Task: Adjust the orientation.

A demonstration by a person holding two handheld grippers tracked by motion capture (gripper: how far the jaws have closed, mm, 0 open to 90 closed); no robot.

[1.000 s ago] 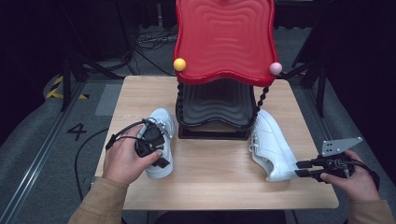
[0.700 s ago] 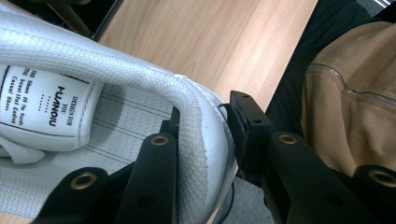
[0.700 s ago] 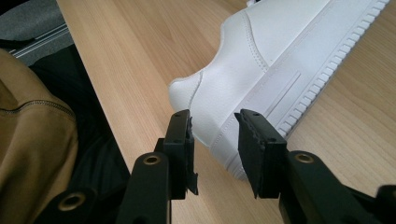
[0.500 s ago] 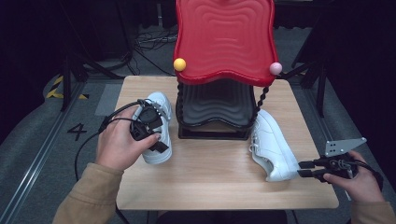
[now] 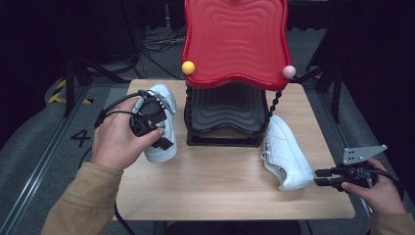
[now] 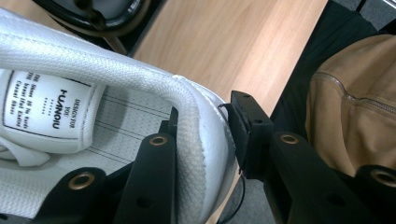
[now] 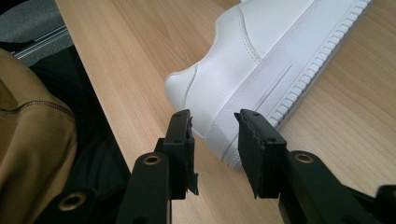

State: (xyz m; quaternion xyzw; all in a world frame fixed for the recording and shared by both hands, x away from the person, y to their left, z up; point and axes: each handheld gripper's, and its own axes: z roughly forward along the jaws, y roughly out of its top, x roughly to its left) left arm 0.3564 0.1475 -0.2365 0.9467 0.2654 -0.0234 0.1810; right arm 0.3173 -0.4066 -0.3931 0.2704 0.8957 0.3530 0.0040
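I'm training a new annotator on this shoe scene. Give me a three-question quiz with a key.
1. True or false: the left gripper has the heel collar of the left shoe between its jaws, one jaw inside the shoe.
2. Which way does the right shoe lie? A) on its side, sole away from the rack B) upright on its sole C) upside down
3. Fill in: the right gripper stands at the right shoe's ____ end.

Key: 1 true; 2 A; 3 heel. Both shoes flank the black rack under the red shelf.
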